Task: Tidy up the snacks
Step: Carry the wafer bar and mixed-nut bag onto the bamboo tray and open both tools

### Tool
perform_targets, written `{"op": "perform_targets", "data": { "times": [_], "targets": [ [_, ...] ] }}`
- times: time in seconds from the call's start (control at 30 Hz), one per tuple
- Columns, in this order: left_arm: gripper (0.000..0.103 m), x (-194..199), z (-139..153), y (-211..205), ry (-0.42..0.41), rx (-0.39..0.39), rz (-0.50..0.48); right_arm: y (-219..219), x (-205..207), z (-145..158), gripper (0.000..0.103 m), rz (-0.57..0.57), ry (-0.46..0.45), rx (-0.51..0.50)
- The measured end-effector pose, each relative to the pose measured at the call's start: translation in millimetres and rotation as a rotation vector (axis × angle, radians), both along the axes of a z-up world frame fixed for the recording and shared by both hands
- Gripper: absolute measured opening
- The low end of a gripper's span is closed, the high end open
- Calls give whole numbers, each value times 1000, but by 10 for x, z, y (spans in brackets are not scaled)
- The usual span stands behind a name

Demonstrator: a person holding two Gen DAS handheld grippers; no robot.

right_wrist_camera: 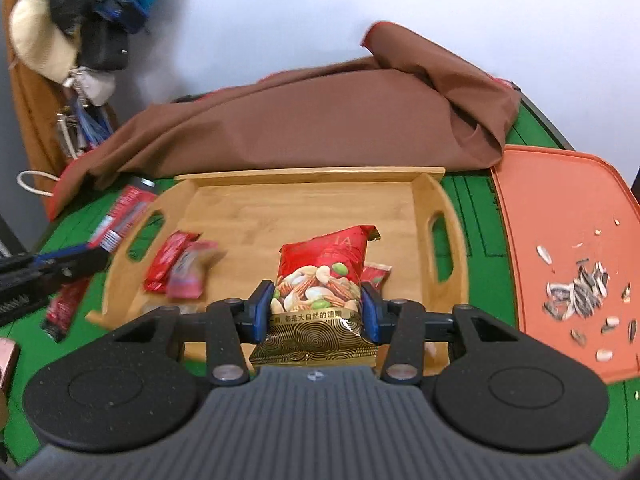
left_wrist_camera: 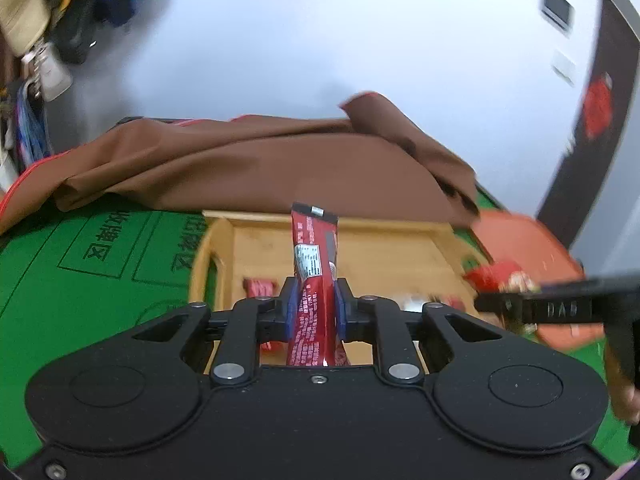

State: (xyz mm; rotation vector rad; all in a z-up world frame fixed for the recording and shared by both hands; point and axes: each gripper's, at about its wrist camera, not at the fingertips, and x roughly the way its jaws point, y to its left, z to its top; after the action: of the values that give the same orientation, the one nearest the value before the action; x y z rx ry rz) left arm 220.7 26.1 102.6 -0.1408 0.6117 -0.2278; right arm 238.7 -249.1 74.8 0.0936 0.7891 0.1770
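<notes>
My left gripper [left_wrist_camera: 316,300] is shut on a long red snack stick [left_wrist_camera: 314,256], which stands upright between the blue pads above the near edge of the wooden tray [left_wrist_camera: 224,240]. My right gripper [right_wrist_camera: 316,312] is shut on a red-and-gold bag of mixed nuts [right_wrist_camera: 324,268], held over the front of the tray [right_wrist_camera: 304,178]. Inside the tray lie a red packet [right_wrist_camera: 168,260], a pink packet [right_wrist_camera: 190,274] and another red packet [right_wrist_camera: 376,274]. In the right wrist view the left gripper [right_wrist_camera: 86,258] comes in from the left with the stick [right_wrist_camera: 120,216].
The tray sits on a green printed mat [right_wrist_camera: 472,208]. A crumpled brown cloth [right_wrist_camera: 320,120] lies behind it. An orange board [right_wrist_camera: 560,200] to the right carries several sunflower seed shells [right_wrist_camera: 576,292]. Bags and hats [right_wrist_camera: 80,20] hang at the back left.
</notes>
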Motion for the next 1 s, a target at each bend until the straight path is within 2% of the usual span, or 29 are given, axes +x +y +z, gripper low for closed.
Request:
{"op": "perform_targets", "data": {
  "times": [0.13, 0.33, 0.5, 0.83, 1.0],
  "targets": [
    [16, 370, -31, 39, 37, -3, 43, -30, 355, -54, 49, -51, 35, -35],
    [14, 772, -228, -31, 109, 52, 61, -74, 735, -198, 49, -95, 94, -29],
    [14, 871, -439, -72, 155, 74, 52, -56, 896, -308, 49, -93, 118, -24],
    [15, 902, -623, -161, 174, 118, 48, 19, 1043, -532, 50, -76, 156, -26],
    [18, 848, -579, -173, 163, 124, 37, 27, 1017, -553, 71, -55, 149, -13]
  ]
}}
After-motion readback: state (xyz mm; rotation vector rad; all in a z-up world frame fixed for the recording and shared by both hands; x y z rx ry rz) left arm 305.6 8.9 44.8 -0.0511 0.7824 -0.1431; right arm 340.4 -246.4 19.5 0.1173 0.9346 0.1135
